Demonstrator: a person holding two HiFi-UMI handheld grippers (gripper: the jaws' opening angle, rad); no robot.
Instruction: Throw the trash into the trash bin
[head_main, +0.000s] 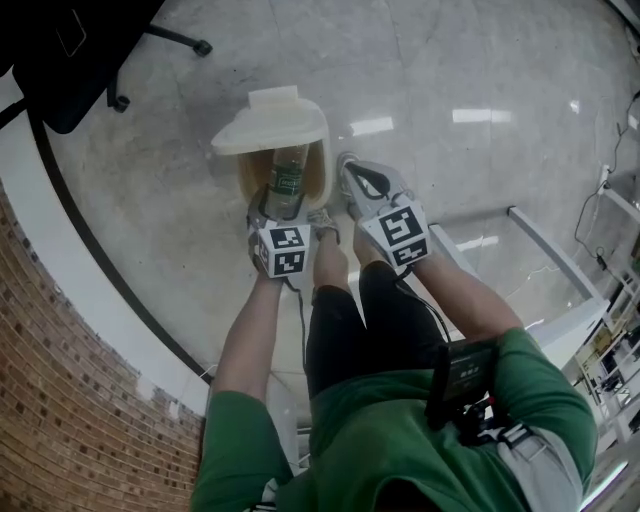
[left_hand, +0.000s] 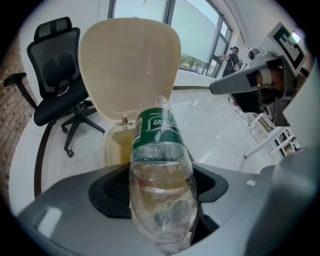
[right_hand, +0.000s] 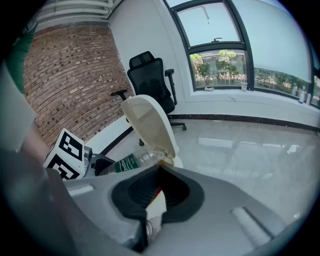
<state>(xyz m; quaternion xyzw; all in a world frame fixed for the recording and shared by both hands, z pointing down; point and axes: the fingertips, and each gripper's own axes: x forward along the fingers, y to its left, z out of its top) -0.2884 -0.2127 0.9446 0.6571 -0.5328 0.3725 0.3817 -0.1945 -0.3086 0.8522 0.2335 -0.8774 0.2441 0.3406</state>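
Note:
A cream trash bin stands on the floor with its lid flipped up and its mouth showing. My left gripper is shut on a clear plastic bottle with a green label. The bottle points neck-first down over the bin's mouth. My right gripper hovers just right of the bin, shut on a small white scrap of trash with a red edge. In the right gripper view the bottle and the raised lid lie ahead to the left.
A black office chair stands beyond the bin to the left, by a brick wall. A white metal frame stands to the right. Glossy floor surrounds the bin. A person stands far off by the windows.

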